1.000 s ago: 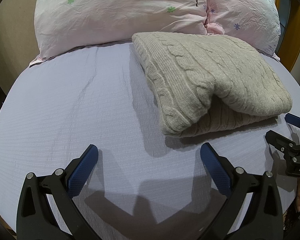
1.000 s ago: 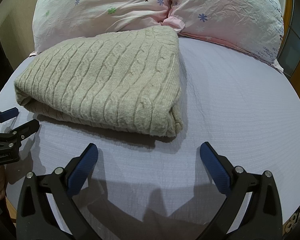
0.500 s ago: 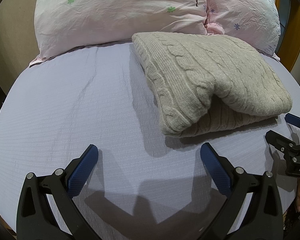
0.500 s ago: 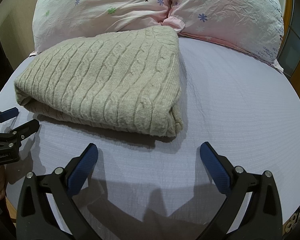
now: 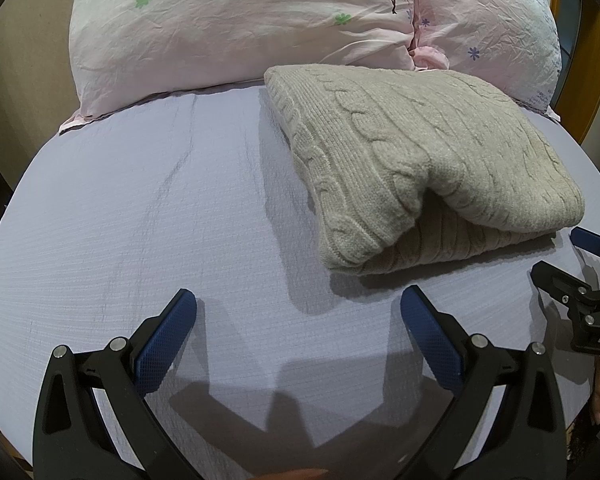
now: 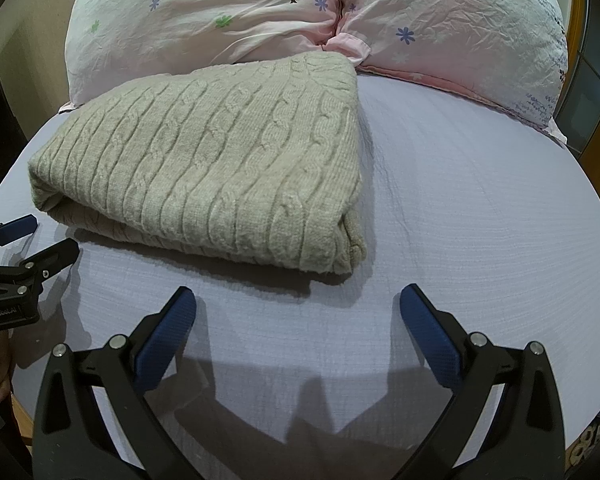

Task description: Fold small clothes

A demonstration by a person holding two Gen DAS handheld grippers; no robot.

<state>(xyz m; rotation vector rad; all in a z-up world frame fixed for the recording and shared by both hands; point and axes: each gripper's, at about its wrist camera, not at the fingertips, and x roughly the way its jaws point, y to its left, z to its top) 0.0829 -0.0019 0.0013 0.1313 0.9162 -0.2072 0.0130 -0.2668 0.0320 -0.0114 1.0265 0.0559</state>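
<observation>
A beige cable-knit sweater (image 5: 416, 160) lies folded in a thick rectangle on the lavender bed sheet (image 5: 140, 220), its far edge against the pillows. It also shows in the right wrist view (image 6: 216, 176). My left gripper (image 5: 298, 316) is open and empty, low over the sheet just in front of the sweater's near left corner. My right gripper (image 6: 298, 316) is open and empty, in front of the sweater's near right corner. Each gripper shows at the edge of the other's view: the right gripper (image 5: 572, 256) and the left gripper (image 6: 32, 240).
Two pink flowered pillows (image 5: 240, 20) (image 6: 460, 28) lie side by side at the head of the bed. A wooden door frame (image 5: 596, 80) stands at the far right. The sheet (image 6: 480, 220) stretches to the bed's rounded edges on both sides.
</observation>
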